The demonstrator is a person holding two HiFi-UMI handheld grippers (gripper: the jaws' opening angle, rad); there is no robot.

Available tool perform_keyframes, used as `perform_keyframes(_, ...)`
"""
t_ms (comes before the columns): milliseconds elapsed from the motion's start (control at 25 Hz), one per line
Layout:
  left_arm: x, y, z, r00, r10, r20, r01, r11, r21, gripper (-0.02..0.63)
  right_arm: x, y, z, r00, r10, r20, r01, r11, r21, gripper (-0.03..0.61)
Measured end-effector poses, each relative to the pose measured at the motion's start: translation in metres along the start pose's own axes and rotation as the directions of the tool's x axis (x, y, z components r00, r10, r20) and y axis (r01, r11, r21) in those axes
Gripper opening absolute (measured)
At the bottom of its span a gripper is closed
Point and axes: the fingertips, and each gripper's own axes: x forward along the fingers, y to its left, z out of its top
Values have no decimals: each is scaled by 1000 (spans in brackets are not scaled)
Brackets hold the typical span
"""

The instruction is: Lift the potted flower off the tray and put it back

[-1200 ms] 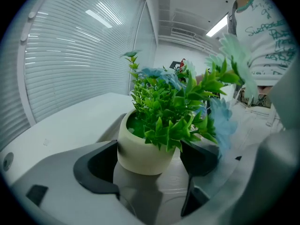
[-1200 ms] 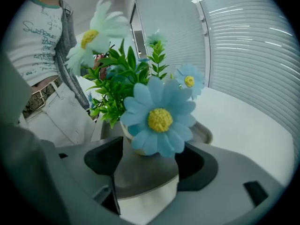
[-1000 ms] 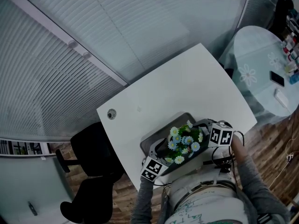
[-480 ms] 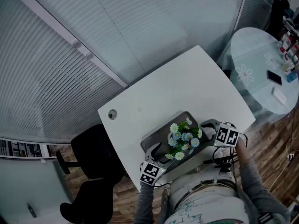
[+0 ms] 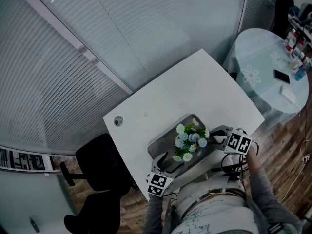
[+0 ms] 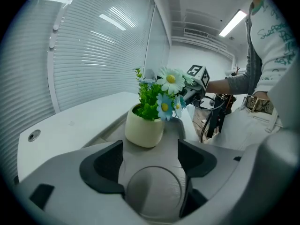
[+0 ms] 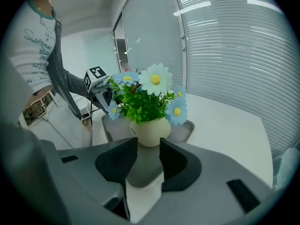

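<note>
potted flower: upright on the grey tray; tray on the white table, near its front edge
left gripper: jaws wide apart, just eased inward a little; nothing between them; potted flower just beyond the tips
right gripper: jaws just been closing, now half shut; narrow gap empty; potted flower just past the tips

The person wears a white top printed with green lettering, a grey cardigan with long sleeves, pale trousers and a belt with a metal buckle. The left gripper and right gripper are grey plastic with black pads. Each carries a black-and-white marker cube, and black cables trail from the right one.
</note>
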Motion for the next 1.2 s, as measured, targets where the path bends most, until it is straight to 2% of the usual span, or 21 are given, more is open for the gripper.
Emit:
perform_keyframes(160,-4,-5,-4,1000,15,8,-15,1000,-4,294,-3,6,0,1000,-18,15,18,1000,7,128)
perform_keyframes(360,-8,-10,-4,996,84,32,-83,996,-41,93,-5,9,2,999,-17,36,17,1000,-9,66)
perform_keyframes(520,-6,-19,-1,992,117,41,-113,989,-92,22,-8,14,1,999,8,40,-7,999,-31,43)
perform_keyframes(920,7,-63,11,975,217,42,-203,955,-217,11,-36,31,9,985,80,153,-78,997,-19,29)
perform_keyframes(1200,2,-99,23,965,256,56,-234,938,-256,11,-61,55,28,964,88,250,-90,996,-4,29)
